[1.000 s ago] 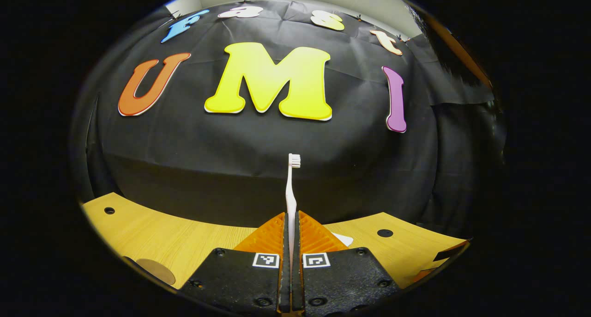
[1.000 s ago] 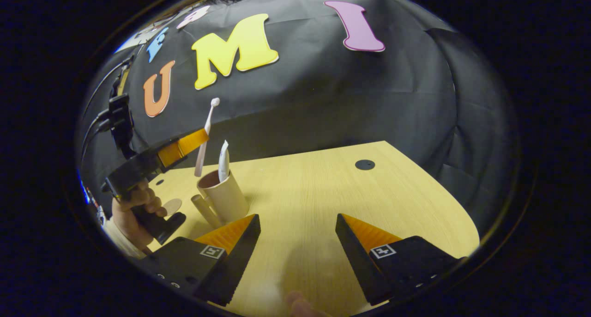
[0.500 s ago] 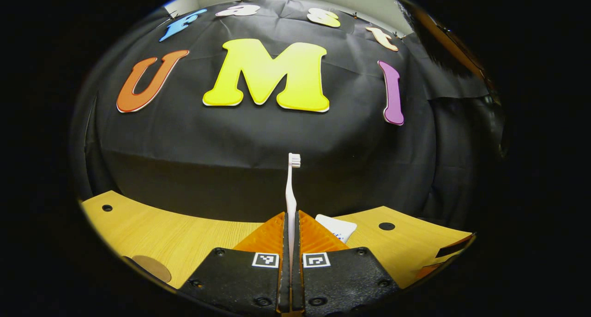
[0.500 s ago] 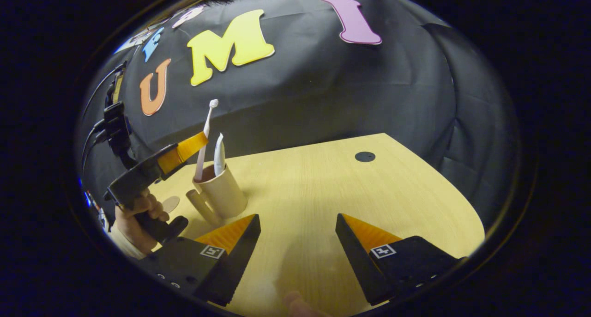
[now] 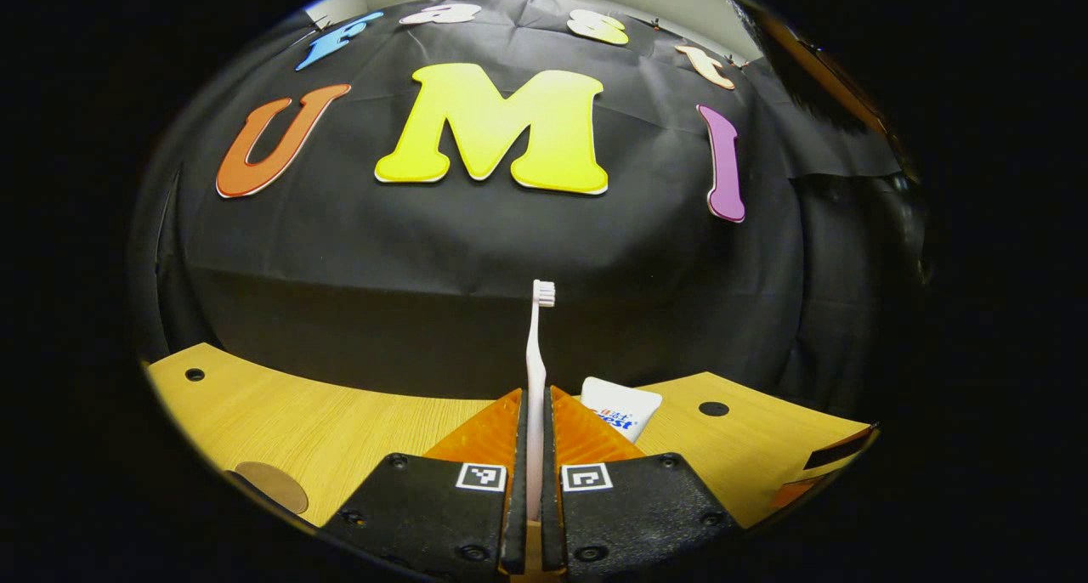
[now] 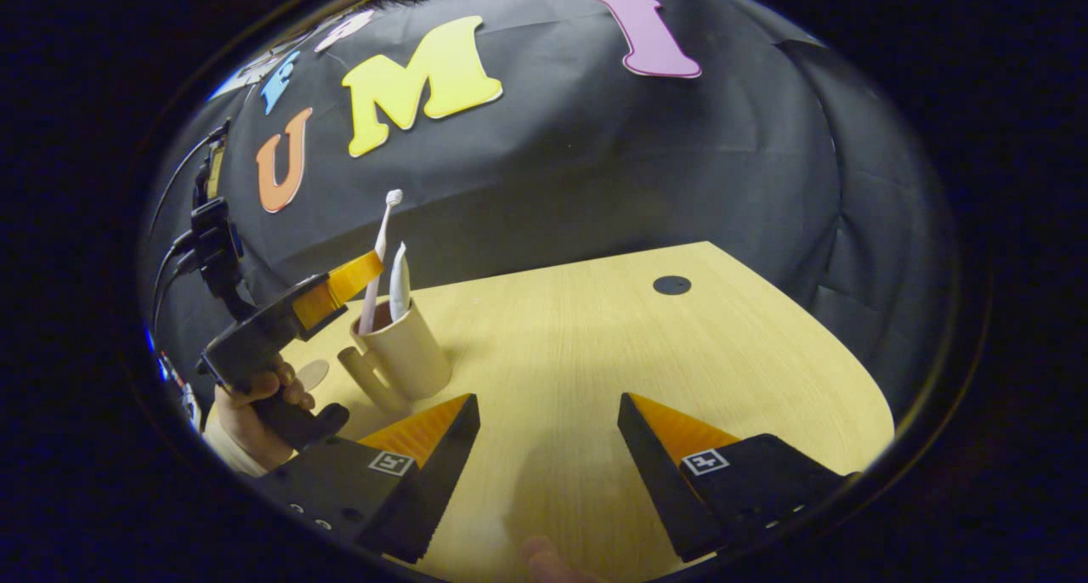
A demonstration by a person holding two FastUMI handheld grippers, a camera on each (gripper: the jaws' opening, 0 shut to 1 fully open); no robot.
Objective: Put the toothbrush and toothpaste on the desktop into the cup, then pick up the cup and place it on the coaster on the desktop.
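Observation:
My left gripper (image 5: 534, 393) is shut on the white toothbrush (image 5: 535, 345), which stands upright between its orange fingers with the bristles on top. The white toothpaste tube (image 5: 620, 410) pokes up just right of those fingers. In the right gripper view the beige cup (image 6: 406, 359) stands on the wooden desktop (image 6: 595, 353) with the toothpaste tube (image 6: 398, 270) upright in it. The toothbrush (image 6: 380, 243) reaches down into the cup's mouth, gripped by the left gripper (image 6: 364, 268) above the rim. My right gripper (image 6: 548, 421) hangs open over the bare desk, right of the cup. The round brown coaster (image 5: 272, 486) lies at the near left.
A hand (image 6: 251, 400) holds the left gripper's handle left of the cup, beside the coaster (image 6: 313, 372). The cup's handle (image 6: 365, 385) points towards me. Round black holes (image 6: 671, 285) mark the desktop. Black cloth walls the far edge.
The left gripper has come down with the toothbrush, whose lower end now sits inside the cup. The toothpaste top has risen in the left gripper view. The right gripper has stayed put.

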